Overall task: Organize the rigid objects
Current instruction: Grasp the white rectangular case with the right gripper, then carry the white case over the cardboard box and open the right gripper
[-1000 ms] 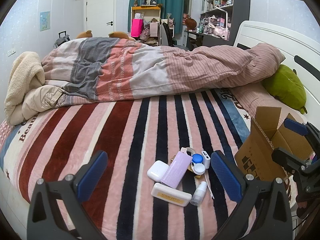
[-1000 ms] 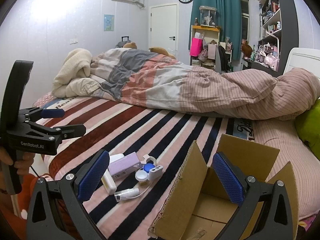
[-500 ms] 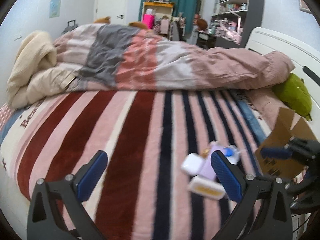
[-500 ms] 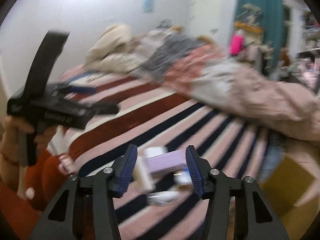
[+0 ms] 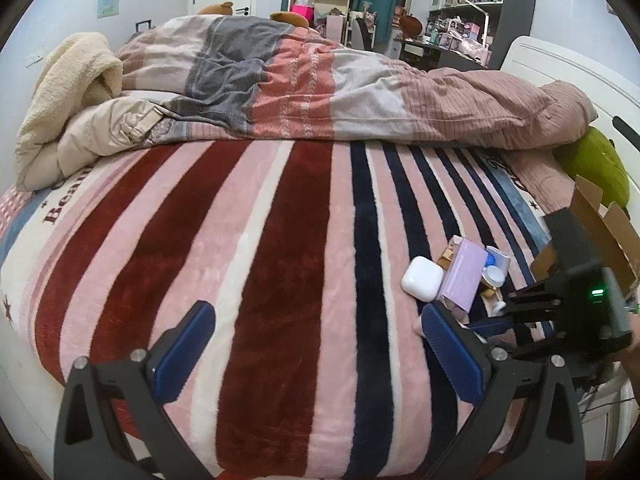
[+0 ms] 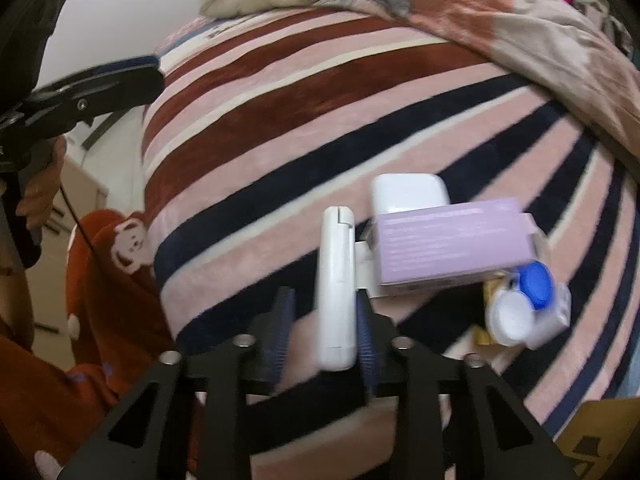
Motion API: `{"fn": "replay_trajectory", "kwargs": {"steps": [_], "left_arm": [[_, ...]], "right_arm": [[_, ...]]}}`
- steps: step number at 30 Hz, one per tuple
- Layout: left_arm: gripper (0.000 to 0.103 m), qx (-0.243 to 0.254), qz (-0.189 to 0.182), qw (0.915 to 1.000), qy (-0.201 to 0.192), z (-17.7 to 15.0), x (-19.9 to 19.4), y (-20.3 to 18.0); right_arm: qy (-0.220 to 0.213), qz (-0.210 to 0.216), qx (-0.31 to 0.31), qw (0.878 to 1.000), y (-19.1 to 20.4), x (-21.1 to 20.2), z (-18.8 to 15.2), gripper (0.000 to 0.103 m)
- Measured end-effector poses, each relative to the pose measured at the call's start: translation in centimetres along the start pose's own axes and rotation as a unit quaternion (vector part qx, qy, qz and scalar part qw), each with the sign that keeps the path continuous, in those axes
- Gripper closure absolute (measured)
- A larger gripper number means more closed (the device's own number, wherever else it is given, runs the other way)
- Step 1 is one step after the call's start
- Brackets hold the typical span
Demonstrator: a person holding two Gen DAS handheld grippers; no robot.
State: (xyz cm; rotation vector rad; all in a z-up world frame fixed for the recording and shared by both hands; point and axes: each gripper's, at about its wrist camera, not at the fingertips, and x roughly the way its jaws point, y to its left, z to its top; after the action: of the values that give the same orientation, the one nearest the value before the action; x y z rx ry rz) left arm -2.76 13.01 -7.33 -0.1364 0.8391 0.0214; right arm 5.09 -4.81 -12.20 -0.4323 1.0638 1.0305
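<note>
A heap of small items lies on the striped blanket (image 5: 280, 264): a white earbud case (image 5: 422, 283), a purple box (image 5: 464, 278), a long white case (image 6: 337, 280), and blue and white round lids (image 6: 520, 300). My right gripper (image 6: 322, 320) is down at the heap with its jaws partly closed around the near end of the long white case; a gap remains on the left side. In the left wrist view it shows as a black body (image 5: 576, 300) over the heap. My left gripper (image 5: 316, 344) is open and empty above the blanket, left of the heap.
An open cardboard box (image 5: 600, 224) stands right of the heap, and its corner shows in the right wrist view (image 6: 600, 440). A rumpled quilt (image 5: 320, 80) lies across the far side of the bed, with a green pillow (image 5: 596, 168) at the right.
My right gripper has swung from the cardboard box down to the heap and narrowed its jaws around the long white case. My left gripper has drifted left, still open.
</note>
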Motion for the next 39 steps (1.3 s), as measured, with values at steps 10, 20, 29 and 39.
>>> {"fn": "replay_trajectory", "kwargs": {"steps": [10, 20, 29, 39], "left_arm": [[0.013, 0.038, -0.156, 0.9871, -0.002, 3.7, -0.8, -4.8], [0.06, 0.137, -0.341, 0.9299, 0.016, 11.7, -1.1, -20.7], [0.061, 0.221, -0.33, 0.908, 0.134, 11.5, 5.1, -34.3], [0.034, 0.239, -0.268, 0.9283, 0.096, 11.5, 2.8, -32.1]], "right_arm": [[-0.082, -0.014, 0.0, 0.997, 1.0, -5.3, 0.9, 0.09], [-0.236, -0.081, 0.03, 0.968, -0.3, -19.1, -3.9, 0.09], [-0.191, -0.116, 0.177, 0.959, -9.4, -22.4, -11.2, 0.09], [-0.094, -0.126, 0.228, 0.961, -12.5, -19.9, -11.3, 0.069]]}}
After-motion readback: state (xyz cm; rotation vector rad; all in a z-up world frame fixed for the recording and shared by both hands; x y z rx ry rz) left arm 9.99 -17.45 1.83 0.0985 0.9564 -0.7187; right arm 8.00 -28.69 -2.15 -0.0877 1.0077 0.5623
